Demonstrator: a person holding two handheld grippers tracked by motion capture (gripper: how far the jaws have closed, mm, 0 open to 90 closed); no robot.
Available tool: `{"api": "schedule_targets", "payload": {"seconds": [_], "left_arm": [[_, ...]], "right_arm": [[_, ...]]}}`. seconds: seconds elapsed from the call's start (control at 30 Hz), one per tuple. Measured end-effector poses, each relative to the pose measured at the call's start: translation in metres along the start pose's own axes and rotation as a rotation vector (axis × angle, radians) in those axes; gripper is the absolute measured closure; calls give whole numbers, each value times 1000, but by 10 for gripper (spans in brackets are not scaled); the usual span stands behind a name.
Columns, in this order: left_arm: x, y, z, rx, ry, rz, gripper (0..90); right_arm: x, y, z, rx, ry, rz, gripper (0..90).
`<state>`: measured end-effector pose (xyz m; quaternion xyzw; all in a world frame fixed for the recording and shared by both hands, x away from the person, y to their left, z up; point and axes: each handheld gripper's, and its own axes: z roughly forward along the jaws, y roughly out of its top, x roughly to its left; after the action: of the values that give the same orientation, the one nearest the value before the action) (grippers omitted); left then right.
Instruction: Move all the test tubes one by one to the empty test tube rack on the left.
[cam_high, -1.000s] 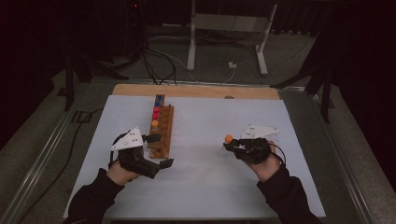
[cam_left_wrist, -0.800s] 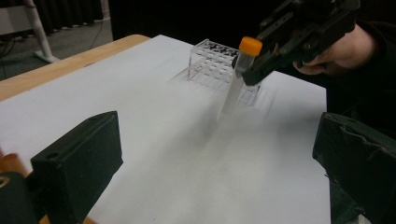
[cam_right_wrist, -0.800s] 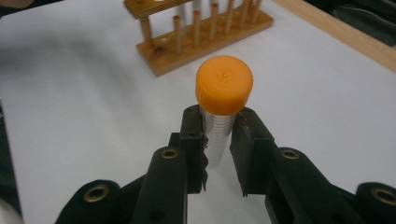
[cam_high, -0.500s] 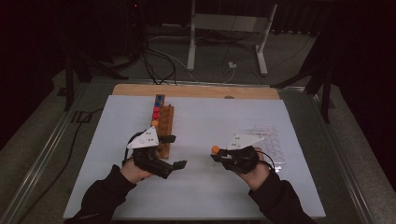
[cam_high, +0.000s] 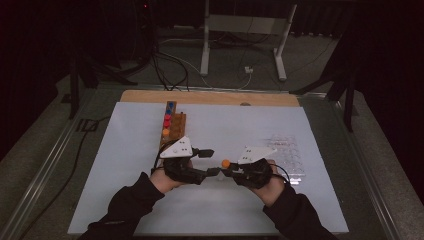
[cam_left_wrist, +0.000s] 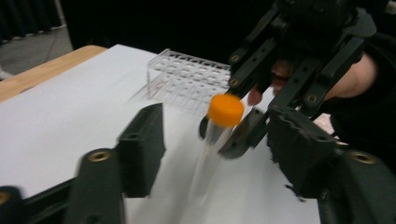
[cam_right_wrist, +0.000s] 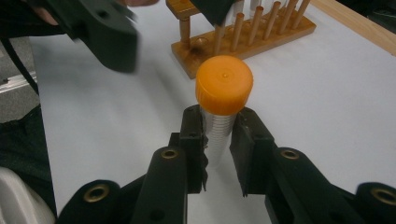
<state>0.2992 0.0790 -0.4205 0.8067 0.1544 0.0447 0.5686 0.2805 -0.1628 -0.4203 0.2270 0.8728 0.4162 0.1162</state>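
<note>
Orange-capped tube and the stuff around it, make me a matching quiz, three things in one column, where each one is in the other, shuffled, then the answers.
Things:
1. orange-capped tube
2. wooden rack
3. clear plastic rack

Places:
A. on the table beyond the left gripper
B. between the right gripper's jaws
C. on the table beside the right gripper

Pairs: 1-B, 2-A, 3-C

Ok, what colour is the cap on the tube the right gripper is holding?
Orange. The cap on the clear tube shows best in the right gripper view, just above the right gripper.

Black sleeves (cam_high: 131, 206) — black linkage grippers, brass screws (cam_right_wrist: 170, 153), grey three-cornered plates (cam_high: 177, 148).
</note>
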Motion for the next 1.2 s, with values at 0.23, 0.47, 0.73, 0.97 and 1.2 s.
{"api": "schedule_targets", "payload": {"seconds": [0.23, 0.47, 0.73, 0.97, 1.2], "left_arm": [[-2, 6, 15, 11, -14, 22, 576], [-4, 8, 25, 33, -6, 42, 661], [-3, 12, 22, 36, 0, 64, 712], [7, 20, 0, 14, 47, 61, 714], [19, 26, -34, 11, 135, 68, 714]], "right_arm": [[0, 1, 1, 0, 1, -2, 752], [1, 1, 0, -4, -1, -5, 751], [-2, 0, -2, -31, 4, 17, 735], [-6, -3, -10, -76, -39, 40, 513], [-8, -5, -17, -126, -87, 77, 147]]}}
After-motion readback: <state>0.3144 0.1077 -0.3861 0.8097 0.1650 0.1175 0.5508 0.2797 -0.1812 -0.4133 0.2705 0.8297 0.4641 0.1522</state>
